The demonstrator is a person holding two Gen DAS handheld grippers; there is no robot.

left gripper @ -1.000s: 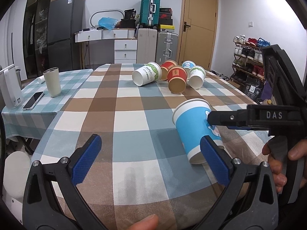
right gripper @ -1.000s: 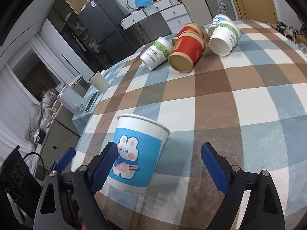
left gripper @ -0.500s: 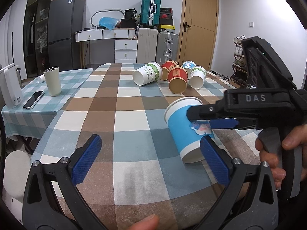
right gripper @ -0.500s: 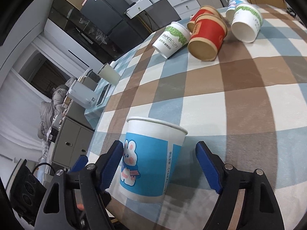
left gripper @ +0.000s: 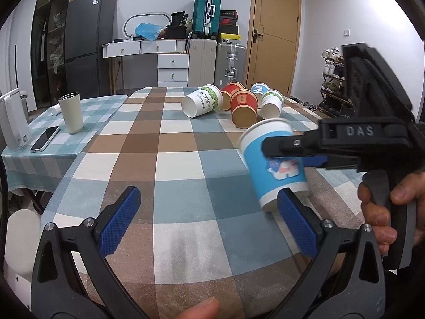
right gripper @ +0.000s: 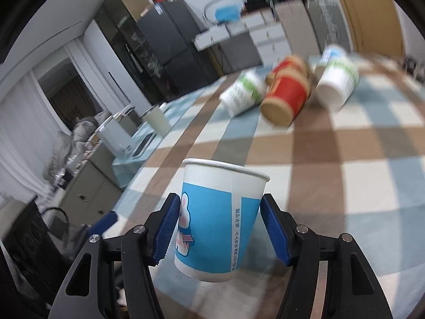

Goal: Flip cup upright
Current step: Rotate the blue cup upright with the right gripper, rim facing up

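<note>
Here, a checked tablecloth (left gripper: pixel 186 164) in brown, blue and white squares is covering the main table, and a lower side table (left gripper: pixel 39 143) under a smaller blue check is standing against its left edge. On that side table a pale tumbler (left gripper: pixel 71 112) is standing upright beside a phone (left gripper: pixel 44 138) lying flat and a white appliance (left gripper: pixel 13 123). Behind, a dark fridge (left gripper: pixel 89 45), a white drawer unit (left gripper: pixel 172 69), a teal suitcase (left gripper: pixel 206 13), a wooden door (left gripper: pixel 273 34) and a shoe rack (left gripper: pixel 332 79) are lining the room.

Five paper cups are lying on their sides at the far end of the table: a white-and-green cup (left gripper: pixel 203 101) printed "PAPERCUP", a red cup (left gripper: pixel 243 107), another red one (left gripper: pixel 230 93) behind, a blue-and-white one (left gripper: pixel 259 89) and a second green-banded one (left gripper: pixel 271 103).

The right gripper (right gripper: pixel 217 228) is clamping the blue cup (right gripper: pixel 220 218) between its blue pads (right gripper: pixel 166 228), one on each side wall; the cup is sitting mouth-up and slightly tilted, seemingly just off the cloth. It is showing a rabbit picture and a column of Chinese writing. "DAS" is standing out on the right gripper's body in the left wrist view.

The left gripper (left gripper: pixel 209 226) is hanging with its jaws spread wide, holding nothing, near the table's front edge.
</note>
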